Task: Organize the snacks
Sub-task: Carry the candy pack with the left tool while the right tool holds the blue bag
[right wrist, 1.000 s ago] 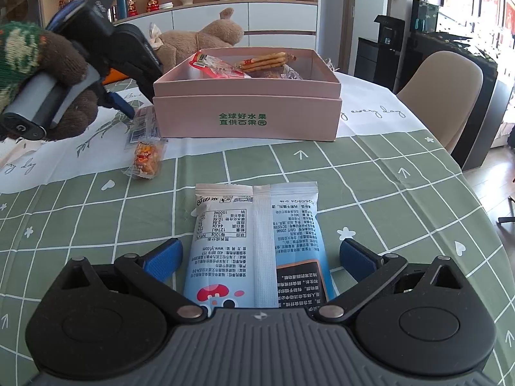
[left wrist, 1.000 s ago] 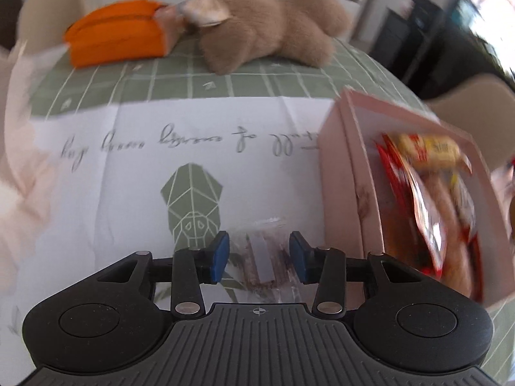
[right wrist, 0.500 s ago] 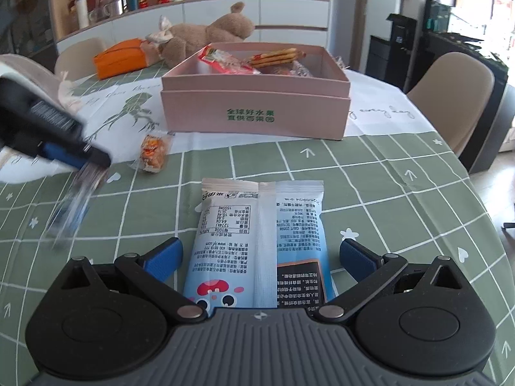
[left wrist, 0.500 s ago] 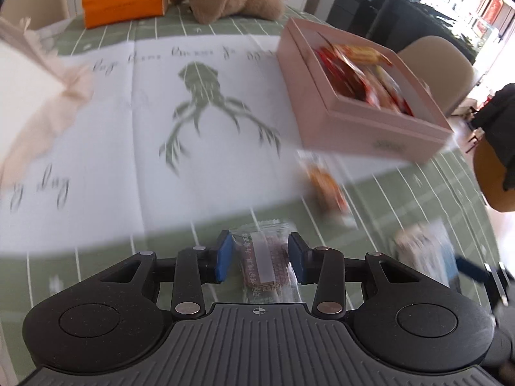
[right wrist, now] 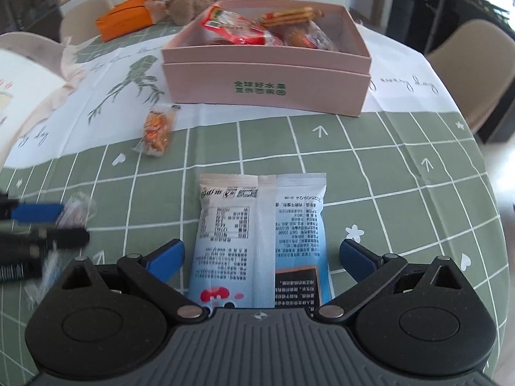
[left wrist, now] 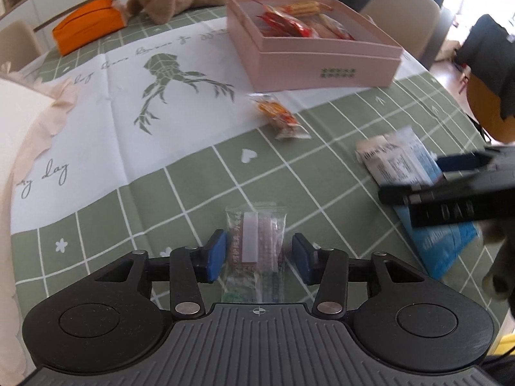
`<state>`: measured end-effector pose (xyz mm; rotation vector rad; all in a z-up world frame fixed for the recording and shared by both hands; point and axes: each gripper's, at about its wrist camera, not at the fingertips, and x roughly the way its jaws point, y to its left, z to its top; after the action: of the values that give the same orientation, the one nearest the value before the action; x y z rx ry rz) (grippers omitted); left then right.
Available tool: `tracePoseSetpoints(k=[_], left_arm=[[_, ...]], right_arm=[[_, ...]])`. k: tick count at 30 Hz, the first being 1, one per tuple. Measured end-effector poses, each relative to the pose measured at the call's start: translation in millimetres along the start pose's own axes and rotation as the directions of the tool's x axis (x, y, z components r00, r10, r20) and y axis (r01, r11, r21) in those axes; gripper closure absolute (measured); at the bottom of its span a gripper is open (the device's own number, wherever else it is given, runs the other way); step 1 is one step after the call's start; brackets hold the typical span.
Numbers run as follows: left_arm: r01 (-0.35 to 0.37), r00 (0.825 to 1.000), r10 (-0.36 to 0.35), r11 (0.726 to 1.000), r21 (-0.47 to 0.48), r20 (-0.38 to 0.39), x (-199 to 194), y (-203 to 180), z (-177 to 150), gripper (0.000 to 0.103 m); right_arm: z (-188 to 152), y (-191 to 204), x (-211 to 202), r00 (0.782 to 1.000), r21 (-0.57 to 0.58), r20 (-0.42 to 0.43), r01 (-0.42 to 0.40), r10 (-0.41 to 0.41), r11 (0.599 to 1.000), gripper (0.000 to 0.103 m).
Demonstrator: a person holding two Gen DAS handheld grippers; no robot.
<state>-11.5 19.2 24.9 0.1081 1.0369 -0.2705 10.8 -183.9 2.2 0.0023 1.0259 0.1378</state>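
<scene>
The left gripper (left wrist: 257, 259) has its jaws opening, and a small clear snack packet (left wrist: 256, 241) lies between them on the green checked tablecloth (left wrist: 193, 199), its pads clear of the wrapper. The right gripper (right wrist: 261, 259) is closing slightly, jaws still wide and not pressing the blue-and-white snack bag (right wrist: 260, 241) between them. Farther on lies an orange snack packet (right wrist: 157, 130). Beyond it the pink box (right wrist: 267, 87) holds red wrappers and biscuit sticks.
</scene>
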Motion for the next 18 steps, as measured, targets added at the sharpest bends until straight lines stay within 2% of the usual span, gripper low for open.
tracePoseSetpoints(k=[3, 7, 12, 18], left_arm=[[0.012, 1.0, -0.012, 1.0, 0.014, 0.006, 0, -2, -2, 0.044], [0.01, 1.0, -0.01, 1.0, 0.007, 0.011, 0, -4, -3, 0.041], [-0.003, 1.0, 0.003, 1.0, 0.001, 0.018, 0, -6, -4, 0.041], [0.018, 1.0, -0.017, 0.998, -0.059, 0.017, -1, 2, -1, 0.043]], right_arm=[[7, -1, -4, 1.0, 0.006, -0.015, -0.019, 0.019, 1.0, 0.022], [11, -4, -9, 0.999, 0.025, -0.027, -0.034, 0.034, 0.999, 0.03], [8, -1, -26, 0.999, -0.001, -0.011, -0.033, 0.033, 0.999, 0.034], [9, -2, -44, 0.999, -0.02, 0.015, -0.032, 0.033, 0.999, 0.034]])
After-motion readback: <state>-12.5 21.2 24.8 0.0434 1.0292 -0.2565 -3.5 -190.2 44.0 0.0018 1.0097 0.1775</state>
